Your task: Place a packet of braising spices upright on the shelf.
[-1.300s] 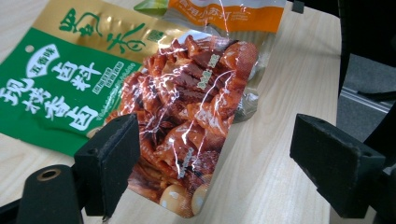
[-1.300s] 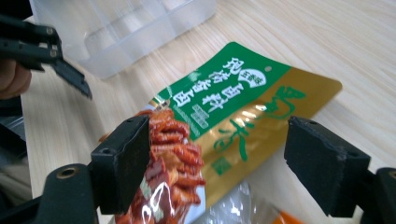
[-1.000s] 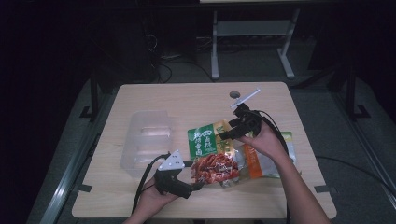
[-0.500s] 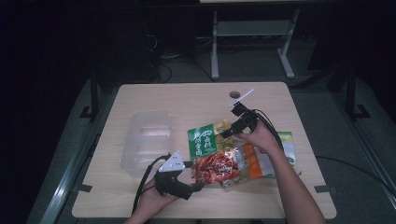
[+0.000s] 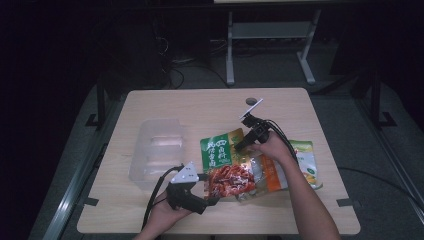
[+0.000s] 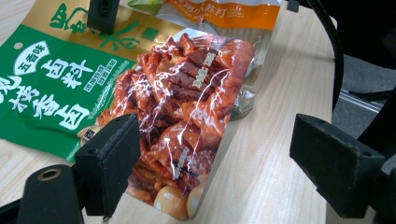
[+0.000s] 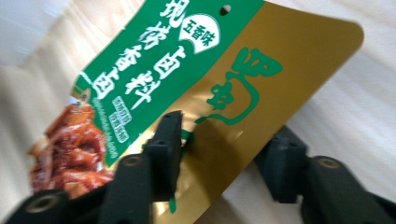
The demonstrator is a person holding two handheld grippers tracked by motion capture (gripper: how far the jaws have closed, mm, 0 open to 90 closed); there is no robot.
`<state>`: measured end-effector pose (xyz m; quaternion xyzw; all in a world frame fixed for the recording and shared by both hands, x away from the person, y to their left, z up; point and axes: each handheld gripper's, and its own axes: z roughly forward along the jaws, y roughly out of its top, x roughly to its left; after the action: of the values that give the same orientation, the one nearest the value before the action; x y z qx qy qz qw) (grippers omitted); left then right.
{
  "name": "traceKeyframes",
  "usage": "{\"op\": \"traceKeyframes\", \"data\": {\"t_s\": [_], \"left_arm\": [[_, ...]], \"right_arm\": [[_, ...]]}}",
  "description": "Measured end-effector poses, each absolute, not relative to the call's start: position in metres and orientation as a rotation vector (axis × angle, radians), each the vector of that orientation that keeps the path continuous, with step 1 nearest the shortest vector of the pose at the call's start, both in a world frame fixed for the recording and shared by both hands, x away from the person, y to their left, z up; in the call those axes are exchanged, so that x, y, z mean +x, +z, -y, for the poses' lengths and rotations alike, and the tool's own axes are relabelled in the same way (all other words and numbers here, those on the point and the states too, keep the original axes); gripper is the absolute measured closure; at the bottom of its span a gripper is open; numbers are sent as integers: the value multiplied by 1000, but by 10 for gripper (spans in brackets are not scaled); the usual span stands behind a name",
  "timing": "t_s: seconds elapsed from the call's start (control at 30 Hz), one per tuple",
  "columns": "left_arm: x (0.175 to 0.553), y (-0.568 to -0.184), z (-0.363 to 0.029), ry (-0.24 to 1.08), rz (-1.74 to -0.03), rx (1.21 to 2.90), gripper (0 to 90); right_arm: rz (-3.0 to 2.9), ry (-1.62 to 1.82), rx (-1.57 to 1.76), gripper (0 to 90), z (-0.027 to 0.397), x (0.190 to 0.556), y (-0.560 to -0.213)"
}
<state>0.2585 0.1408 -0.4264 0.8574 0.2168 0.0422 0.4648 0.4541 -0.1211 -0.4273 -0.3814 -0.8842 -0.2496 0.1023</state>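
Right tool (image 5: 243, 143) has its jaws either side of the gold edge of the green packet (image 5: 218, 148), lifting that corner; we can't tell if they're fully pinched, motion blur. Probably peeling it off the pile. Left tool (image 5: 212, 186) sits wide open and empty, red snack packet (image 6: 187, 116) between its jaws, flat on the worktop (image 5: 150, 210), overlapping the green one.

Green packet (image 7: 187, 70): lower edge cut off by the frame, print blurred.
Orange packet (image 5: 272, 175): partly hidden under the red packet (image 5: 231, 181).
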Motion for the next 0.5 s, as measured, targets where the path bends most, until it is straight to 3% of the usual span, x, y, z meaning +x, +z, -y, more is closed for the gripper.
{"op": "traceKeyframes", "data": {"t_s": [0.13, 0.27, 0.5], "left_arm": [[258, -426, -140, 101, -528, 2106, 161], [256, -426, -140, 94, -525, 2099, 161], [257, -427, -139, 97, -537, 2104, 161]], "right_arm": [[2617, -773, -1088, 778, 122, 451, -422], [2630, -811, -1048, 883, 123, 446, -417], [2643, -871, -1011, 898, 128, 437, -411]]}}
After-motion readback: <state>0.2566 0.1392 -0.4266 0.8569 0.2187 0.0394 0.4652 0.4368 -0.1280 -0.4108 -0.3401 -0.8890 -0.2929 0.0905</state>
